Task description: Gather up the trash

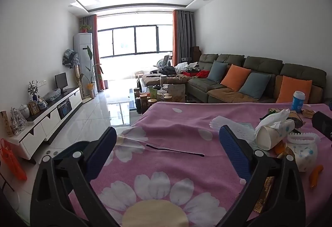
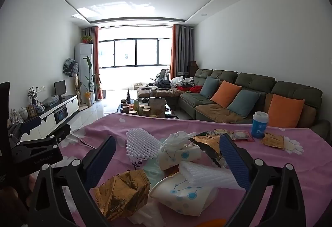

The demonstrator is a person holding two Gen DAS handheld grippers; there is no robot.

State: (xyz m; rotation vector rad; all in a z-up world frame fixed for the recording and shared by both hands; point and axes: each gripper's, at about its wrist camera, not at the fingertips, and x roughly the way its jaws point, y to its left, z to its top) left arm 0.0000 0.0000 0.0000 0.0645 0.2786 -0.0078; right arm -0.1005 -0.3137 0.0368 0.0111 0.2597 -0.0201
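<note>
1. Left black plastic gripper (image 1: pixel 169 144): ribbed blue pads (image 1: pixel 234 150) line both fingers' inner faces, silver rivets (image 1: pixel 258 153) behind them
2. Right black plastic gripper (image 2: pixel 168 156): matching ribbed blue pads (image 2: pixel 234 156), silver rivets (image 2: pixel 258 162) on its angular frame

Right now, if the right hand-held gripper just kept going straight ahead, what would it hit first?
Probably the trash pile: the right hand-held gripper, jaws open, points slightly downward at the crumpled paper cup stuffed with tissue, though depth is hard to judge.
</note>
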